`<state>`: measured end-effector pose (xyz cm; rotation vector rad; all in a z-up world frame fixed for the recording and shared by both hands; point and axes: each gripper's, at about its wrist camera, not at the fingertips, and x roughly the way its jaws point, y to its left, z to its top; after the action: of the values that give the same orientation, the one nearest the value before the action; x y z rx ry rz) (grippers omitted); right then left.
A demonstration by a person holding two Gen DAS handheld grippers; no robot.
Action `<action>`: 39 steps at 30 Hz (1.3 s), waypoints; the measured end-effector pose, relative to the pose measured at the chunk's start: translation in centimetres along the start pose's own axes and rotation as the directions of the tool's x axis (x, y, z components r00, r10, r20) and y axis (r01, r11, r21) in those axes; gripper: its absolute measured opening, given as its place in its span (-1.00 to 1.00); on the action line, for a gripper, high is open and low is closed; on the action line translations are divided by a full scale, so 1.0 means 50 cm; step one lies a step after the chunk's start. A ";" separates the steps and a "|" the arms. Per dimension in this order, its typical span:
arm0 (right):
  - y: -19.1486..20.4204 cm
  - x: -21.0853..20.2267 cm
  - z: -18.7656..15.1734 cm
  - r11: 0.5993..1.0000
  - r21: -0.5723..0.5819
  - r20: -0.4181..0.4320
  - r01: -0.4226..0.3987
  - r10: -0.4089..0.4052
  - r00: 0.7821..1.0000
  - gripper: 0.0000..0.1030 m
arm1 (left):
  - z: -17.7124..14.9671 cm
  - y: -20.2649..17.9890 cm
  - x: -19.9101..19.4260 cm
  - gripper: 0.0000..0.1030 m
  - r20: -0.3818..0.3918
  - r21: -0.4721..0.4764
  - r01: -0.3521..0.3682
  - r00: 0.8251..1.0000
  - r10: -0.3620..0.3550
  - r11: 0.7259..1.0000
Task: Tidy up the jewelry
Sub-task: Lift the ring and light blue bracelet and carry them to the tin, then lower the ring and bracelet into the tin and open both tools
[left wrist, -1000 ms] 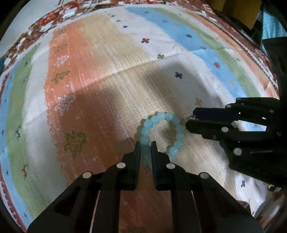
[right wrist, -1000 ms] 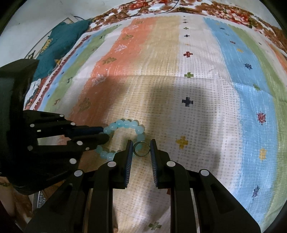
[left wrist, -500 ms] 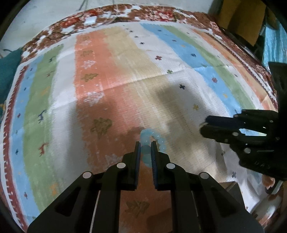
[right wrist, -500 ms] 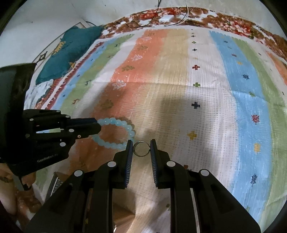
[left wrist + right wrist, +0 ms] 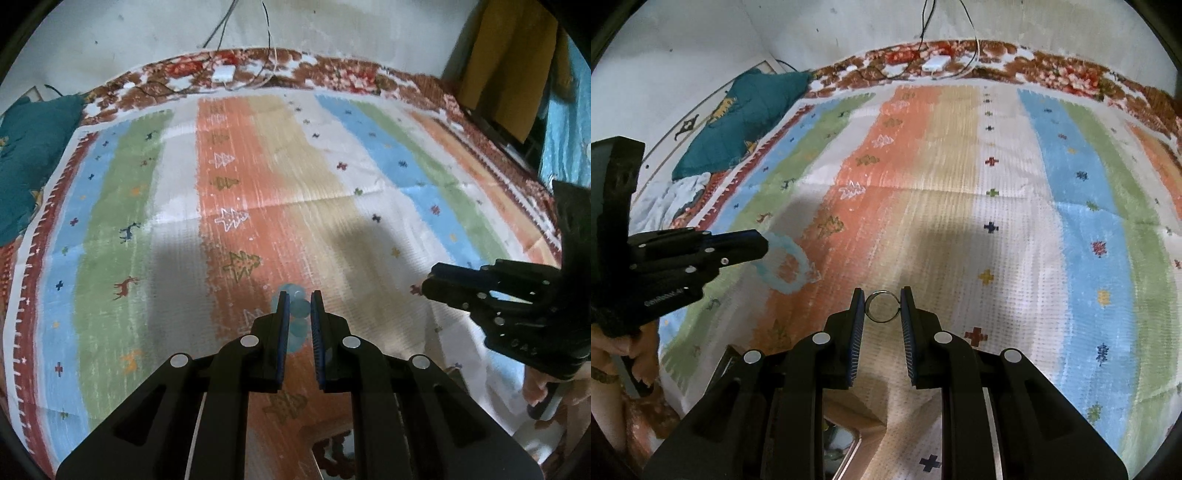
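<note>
My left gripper (image 5: pixel 298 301) is shut on a pale blue bead bracelet (image 5: pixel 298 317), held above the striped cloth; from the right wrist view the bracelet (image 5: pixel 790 264) hangs as a blurred loop from the left gripper (image 5: pixel 764 246). My right gripper (image 5: pixel 882 299) is shut on a thin metal ring (image 5: pixel 882 306), also lifted above the cloth. The right gripper also shows at the right of the left wrist view (image 5: pixel 430 282). A wooden box corner (image 5: pixel 857 417) shows below the right gripper.
A striped, patterned cloth (image 5: pixel 258 192) covers the surface. A teal cushion (image 5: pixel 746 118) lies at the far left by the wall. A white plug block with cables (image 5: pixel 223 74) lies at the far edge. A yellow cloth (image 5: pixel 509 62) hangs at the back right.
Both grippers have risen from the cloth, the left carrying the bracelet and the right the ring. The views now take in the far wall and the box edge below.
</note>
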<state>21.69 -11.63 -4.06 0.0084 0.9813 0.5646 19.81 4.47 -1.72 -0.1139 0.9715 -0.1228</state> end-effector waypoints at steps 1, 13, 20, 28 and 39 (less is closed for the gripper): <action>0.003 -0.004 -0.002 1.000 -0.006 0.007 0.002 -0.002 1.000 -0.60 | -0.002 -0.002 -0.009 -0.79 0.010 -0.002 0.004 1.000 -0.004 1.000; 0.021 -0.042 -0.023 0.999 -0.032 0.074 0.013 -0.011 0.997 -0.60 | -0.037 -0.021 -0.081 -0.79 0.089 -0.015 -0.008 0.996 0.010 1.000; 0.035 -0.069 -0.043 0.999 -0.049 0.120 0.002 0.004 0.993 -0.60 | -0.051 -0.032 -0.116 -0.79 0.133 -0.009 0.016 0.991 -0.015 1.000; 0.058 -0.104 -0.081 0.997 -0.061 0.135 -0.039 0.047 0.990 -0.60 | -0.082 -0.053 -0.146 -0.79 0.156 0.012 0.046 0.987 -0.048 0.999; 0.085 -0.129 -0.130 0.995 -0.086 0.119 -0.057 0.067 0.991 -0.60 | -0.146 -0.084 -0.172 -0.79 0.153 0.041 0.069 0.985 -0.075 0.997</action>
<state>11.94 -12.52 -1.60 -0.0002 0.8411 0.6542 8.75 1.35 1.83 -0.1239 0.8105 -0.1950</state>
